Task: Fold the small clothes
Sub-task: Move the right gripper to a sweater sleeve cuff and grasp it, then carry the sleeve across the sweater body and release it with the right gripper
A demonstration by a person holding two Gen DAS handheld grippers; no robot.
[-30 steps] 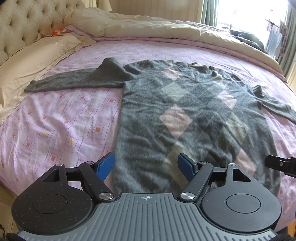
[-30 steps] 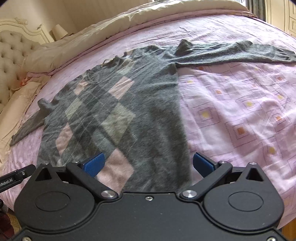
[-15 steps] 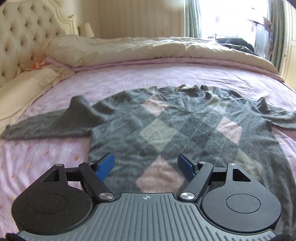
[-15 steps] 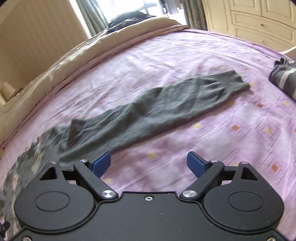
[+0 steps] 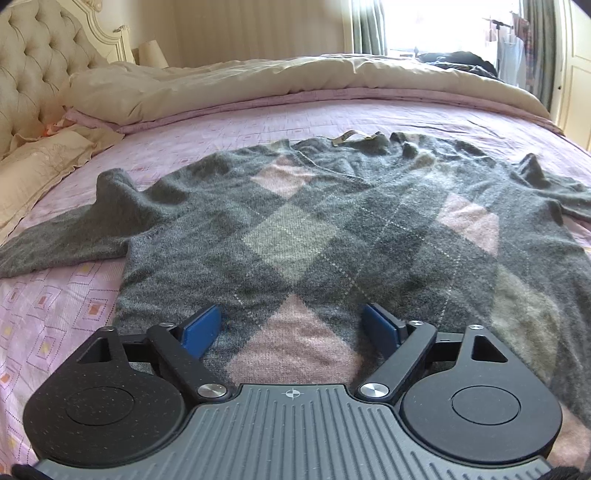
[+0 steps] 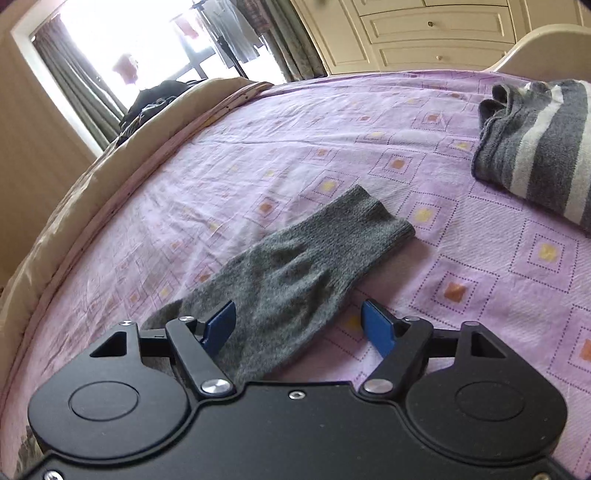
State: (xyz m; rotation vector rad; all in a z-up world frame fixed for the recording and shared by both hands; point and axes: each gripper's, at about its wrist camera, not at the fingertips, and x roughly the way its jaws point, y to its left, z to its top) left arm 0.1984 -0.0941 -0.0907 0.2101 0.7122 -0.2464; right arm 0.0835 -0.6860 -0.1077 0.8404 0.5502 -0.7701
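Observation:
A grey argyle sweater [image 5: 325,236] with pink and light grey diamonds lies flat, front up, on the purple bedsheet [image 5: 55,310]. Its collar points away, its left sleeve [image 5: 62,240] stretches out to the left. My left gripper [image 5: 291,325] is open just above the sweater's lower body. In the right wrist view the sweater's other sleeve [image 6: 295,273] lies spread on the sheet, cuff pointing away to the right. My right gripper [image 6: 299,325] is open and low over this sleeve, with the sleeve between its fingers.
A folded grey and white striped garment [image 6: 539,147] lies at the right of the bed. A beige duvet [image 5: 295,85] is bunched along the far side. Pillows [image 5: 40,166] and a tufted headboard [image 5: 33,66] are at the left. White drawers [image 6: 436,33] stand beyond the bed.
My right gripper has swung right, from the sweater's body along the sleeve to near its cuff, and come lower. My left gripper has moved in closer over the sweater's lower body.

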